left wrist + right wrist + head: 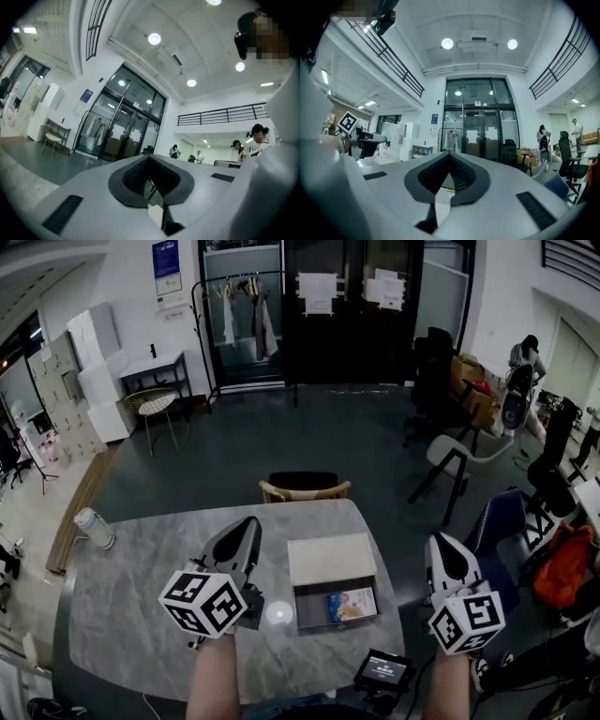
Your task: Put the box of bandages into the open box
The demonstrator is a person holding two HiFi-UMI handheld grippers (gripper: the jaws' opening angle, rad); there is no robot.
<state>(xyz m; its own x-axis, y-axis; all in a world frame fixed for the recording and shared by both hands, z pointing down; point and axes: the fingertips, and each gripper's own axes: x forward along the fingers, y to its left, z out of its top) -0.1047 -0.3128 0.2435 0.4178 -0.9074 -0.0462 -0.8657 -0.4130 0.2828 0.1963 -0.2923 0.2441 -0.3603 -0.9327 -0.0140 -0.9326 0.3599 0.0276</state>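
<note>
The open box [311, 608] lies on the marble table with its lid [330, 558] folded back. Inside it the colourful box of bandages [352, 604] lies flat on the right side. My left gripper [251, 524] is held up above the table left of the open box, shut and empty. Right of the box, past the table's edge, my right gripper [440, 542] is also lifted, shut and empty. In the left gripper view the left gripper [149, 162] points level into the room with its jaws together. The right gripper [449, 156] shows the same in the right gripper view.
A white bottle [94, 527] lies at the table's left edge. A small round white object [278, 613] sits just left of the open box. A black device with a screen [382, 670] is at the near right corner. A chair [305, 487] stands behind the table [141, 587].
</note>
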